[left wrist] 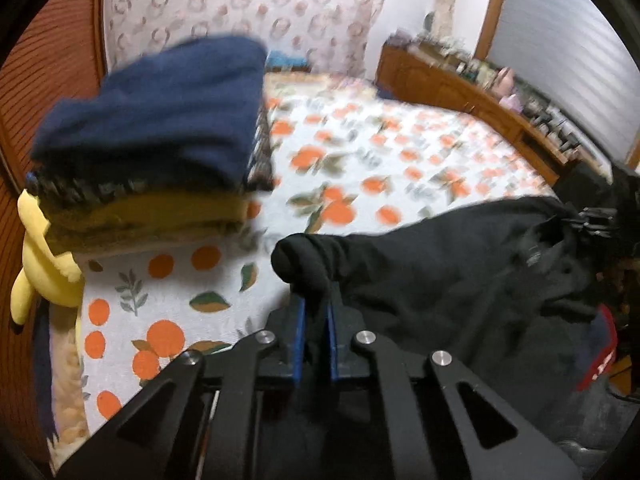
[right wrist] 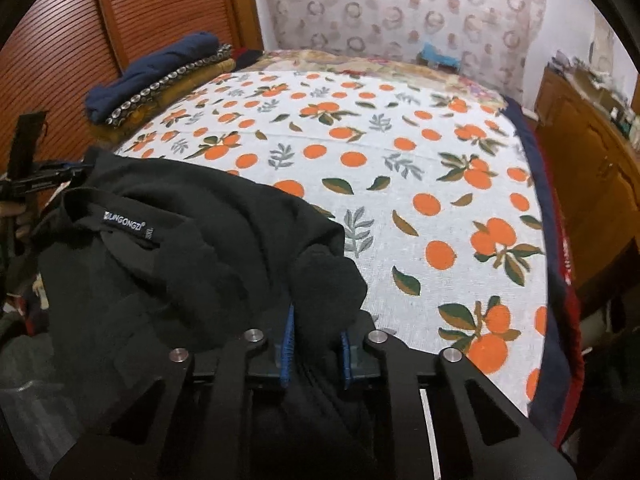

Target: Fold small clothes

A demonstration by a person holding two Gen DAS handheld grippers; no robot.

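Observation:
A black garment hangs stretched between my two grippers above the near edge of the bed. My left gripper is shut on a bunched corner of it. My right gripper is shut on another bunched part of the black garment; its collar label shows in the right wrist view. The other gripper shows at the far edge of each view, clamped on the cloth. A stack of folded clothes, dark blue on top and mustard below, lies on the bed at the left.
The bed is covered by a white sheet with orange fruit print. A yellow plush toy sits beside the stack. A wooden slatted wardrobe stands left, a wooden dresser with clutter right.

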